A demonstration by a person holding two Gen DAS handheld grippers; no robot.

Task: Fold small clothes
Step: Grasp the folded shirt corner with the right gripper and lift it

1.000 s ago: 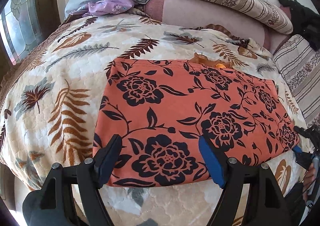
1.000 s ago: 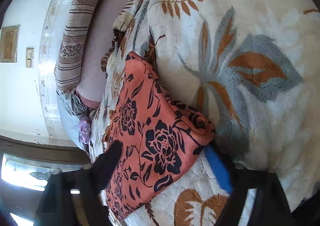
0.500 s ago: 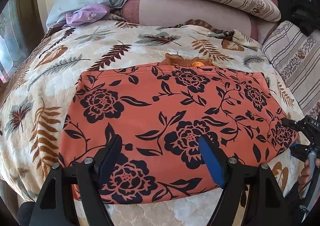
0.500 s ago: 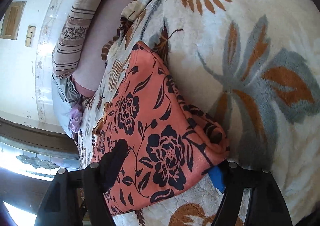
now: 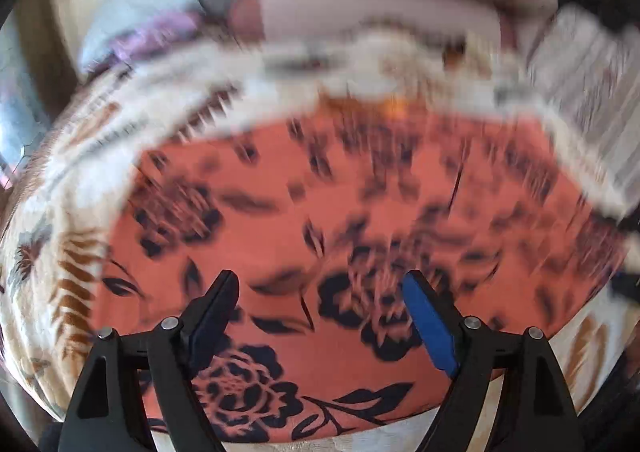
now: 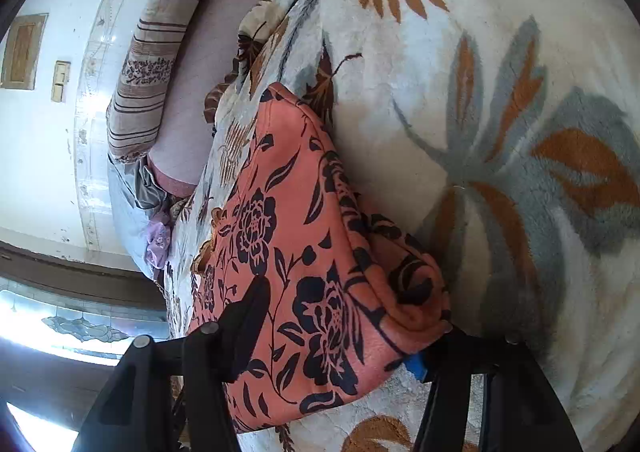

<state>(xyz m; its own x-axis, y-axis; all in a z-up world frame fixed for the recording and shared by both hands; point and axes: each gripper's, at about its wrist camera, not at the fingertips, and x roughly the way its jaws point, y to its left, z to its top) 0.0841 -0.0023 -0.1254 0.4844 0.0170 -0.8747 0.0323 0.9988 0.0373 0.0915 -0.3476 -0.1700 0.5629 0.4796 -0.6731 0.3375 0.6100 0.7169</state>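
Here the orange floral garment point(image 6: 296, 252) lies flat on the bed point(image 6: 500, 100), ahead of both tools. The left tool point(image 5: 320, 304) is spread wide above it; the right tool point(image 6: 344, 336), also spread, straddles its corner. Closing too shallow could catch only one layer, skewing the fold.

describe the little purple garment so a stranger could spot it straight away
Start at the bed's leaf-print blanket and go to the head end, where the striped pillow lies. Beside it sits a grey cloth, and the purple garment is crumpled at its edge. It is the only lilac item, far smaller than the orange floral garment.
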